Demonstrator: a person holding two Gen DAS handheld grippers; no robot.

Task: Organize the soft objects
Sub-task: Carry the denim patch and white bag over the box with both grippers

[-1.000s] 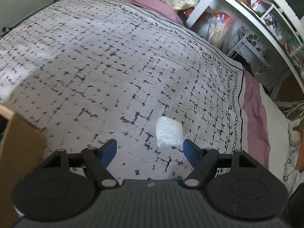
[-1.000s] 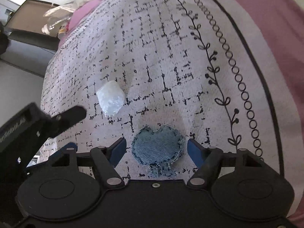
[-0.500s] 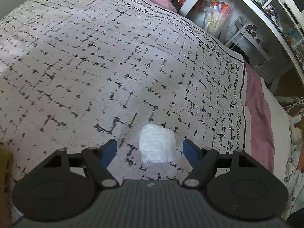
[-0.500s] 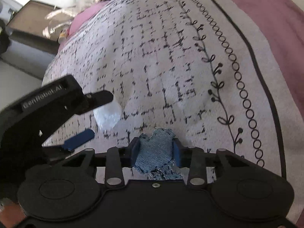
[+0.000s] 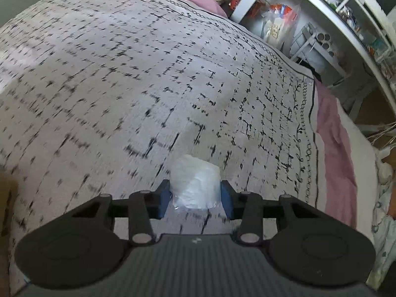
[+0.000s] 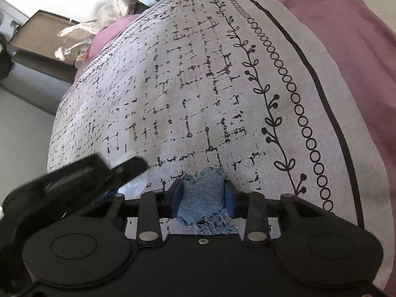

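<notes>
Left wrist: left gripper [image 5: 195, 195] clamped on plastic wad [image 5: 195, 185], right gripper [image 6: 202, 199] on denim heart [image 6: 203, 195]; slippery wad could squirt out on lift.

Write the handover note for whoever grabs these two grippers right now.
Left gripper: shut on the white plastic-wrapped bundle, just above the patterned bedspread.
Right gripper: shut on the denim heart, frayed edge hanging toward the camera; the left gripper sits close on its left.
Done: both soft items are gripped.
Left: carry each to wherever the soft things are being collected and release. A brown box edge shows at the far left of the left wrist view, but I cannot tell if that is the destination. Avoid bumping the grippers together when lifting.
</notes>
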